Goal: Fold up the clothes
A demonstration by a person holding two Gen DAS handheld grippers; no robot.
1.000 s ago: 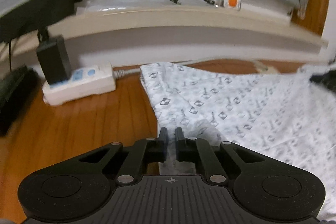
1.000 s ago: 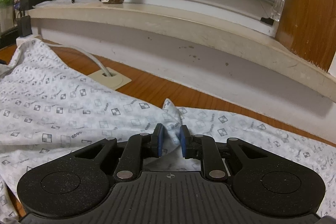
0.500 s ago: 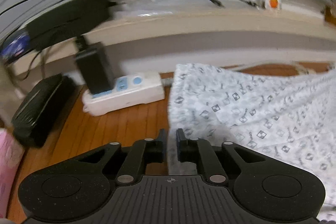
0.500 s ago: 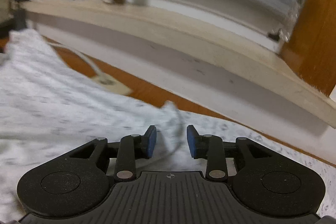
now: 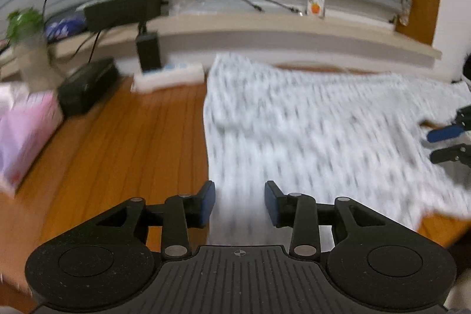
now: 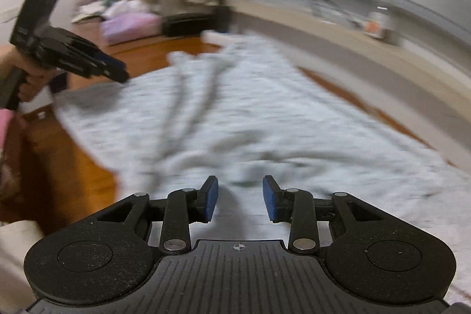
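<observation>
Grabbing again could bunch the cloth (image 5: 309, 125), since the left gripper (image 5: 239, 203), jaws just opened, and right gripper (image 6: 240, 199) both hang part-open, holding nothing, over blurred wrinkles.

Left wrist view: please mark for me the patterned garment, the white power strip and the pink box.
patterned garment (image 5: 309, 122), left wrist view, middle of the cloth.
white power strip (image 5: 170, 75), left wrist view, top face.
pink box (image 5: 26, 131), left wrist view, front side.
</observation>
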